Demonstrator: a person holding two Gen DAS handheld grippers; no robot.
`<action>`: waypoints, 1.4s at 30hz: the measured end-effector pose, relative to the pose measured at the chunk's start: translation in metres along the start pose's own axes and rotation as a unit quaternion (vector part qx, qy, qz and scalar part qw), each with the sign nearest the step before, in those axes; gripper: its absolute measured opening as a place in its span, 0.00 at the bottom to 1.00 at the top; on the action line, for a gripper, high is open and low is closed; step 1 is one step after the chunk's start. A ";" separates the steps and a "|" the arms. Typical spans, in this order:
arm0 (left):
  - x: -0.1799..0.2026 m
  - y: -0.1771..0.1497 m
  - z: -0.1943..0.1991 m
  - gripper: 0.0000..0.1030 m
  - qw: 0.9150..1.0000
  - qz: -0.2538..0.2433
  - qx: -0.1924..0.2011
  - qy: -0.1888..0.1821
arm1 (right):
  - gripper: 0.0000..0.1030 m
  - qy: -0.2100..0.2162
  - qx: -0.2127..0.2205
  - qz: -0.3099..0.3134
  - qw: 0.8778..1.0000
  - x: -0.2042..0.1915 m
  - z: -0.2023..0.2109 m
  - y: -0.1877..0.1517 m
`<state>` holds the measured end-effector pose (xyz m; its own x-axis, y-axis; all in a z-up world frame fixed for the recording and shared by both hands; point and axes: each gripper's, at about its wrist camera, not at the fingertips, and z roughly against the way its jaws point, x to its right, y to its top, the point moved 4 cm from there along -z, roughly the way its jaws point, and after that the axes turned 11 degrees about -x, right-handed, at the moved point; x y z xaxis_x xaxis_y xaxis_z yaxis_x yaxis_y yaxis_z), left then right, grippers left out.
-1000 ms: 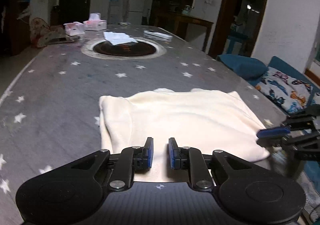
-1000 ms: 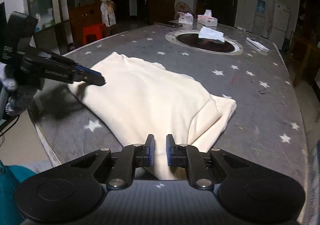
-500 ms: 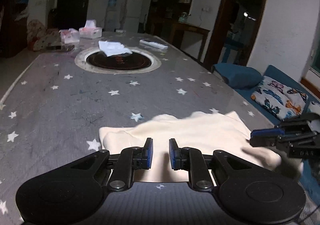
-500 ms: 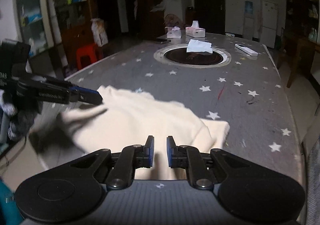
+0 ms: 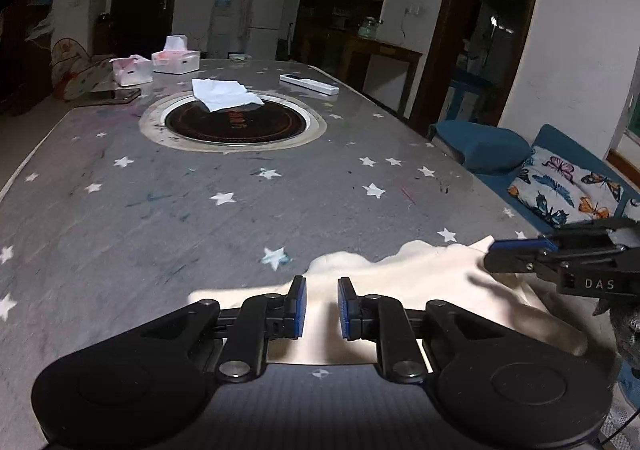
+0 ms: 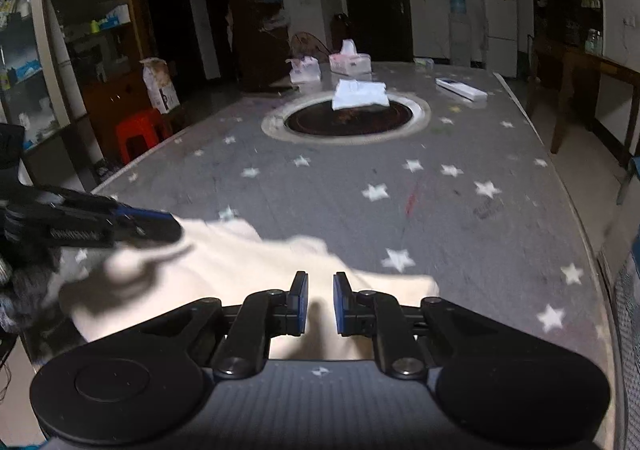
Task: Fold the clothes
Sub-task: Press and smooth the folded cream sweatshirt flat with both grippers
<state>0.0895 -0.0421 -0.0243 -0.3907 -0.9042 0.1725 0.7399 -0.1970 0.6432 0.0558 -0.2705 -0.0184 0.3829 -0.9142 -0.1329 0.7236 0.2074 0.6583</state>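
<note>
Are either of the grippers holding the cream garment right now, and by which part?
Neither. Left gripper and right gripper stand open above the cream garment.

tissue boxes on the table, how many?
2. Both at the far end, beyond the round inset: pink-white tissue box with a tissue sticking up, and a smaller tissue pack just left of it. More may be hidden.

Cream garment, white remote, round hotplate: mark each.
cream garment point(image 5: 432, 282), left wrist view, middle of the cloth.
white remote point(image 5: 309, 84), left wrist view, its top face.
round hotplate point(image 6: 348, 117), right wrist view, dark centre.
</note>
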 end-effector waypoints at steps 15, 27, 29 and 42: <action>-0.009 -0.001 0.003 0.20 1.000 0.018 -0.006 0.004 | 0.19 -0.003 -0.009 0.045 0.999 -0.022 -0.006 0.001; 0.011 -0.051 0.048 0.25 1.000 -0.011 0.014 0.007 | 0.19 0.044 -0.029 0.113 0.992 -0.089 -0.034 0.001; 0.011 -0.059 0.048 0.25 1.000 -0.013 0.011 0.010 | 0.19 0.038 -0.036 0.114 0.992 -0.091 -0.048 0.002; 0.012 -0.078 0.054 0.35 1.000 -0.005 0.022 0.016 | 0.21 0.027 -0.001 0.184 0.983 -0.113 -0.002 -0.040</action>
<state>-0.0032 -0.0171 -0.0320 -0.3791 -0.9142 0.1432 0.7111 -0.1888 0.6772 -0.0152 -0.1747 -0.0314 0.6486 -0.7573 0.0757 0.5313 0.5218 0.6674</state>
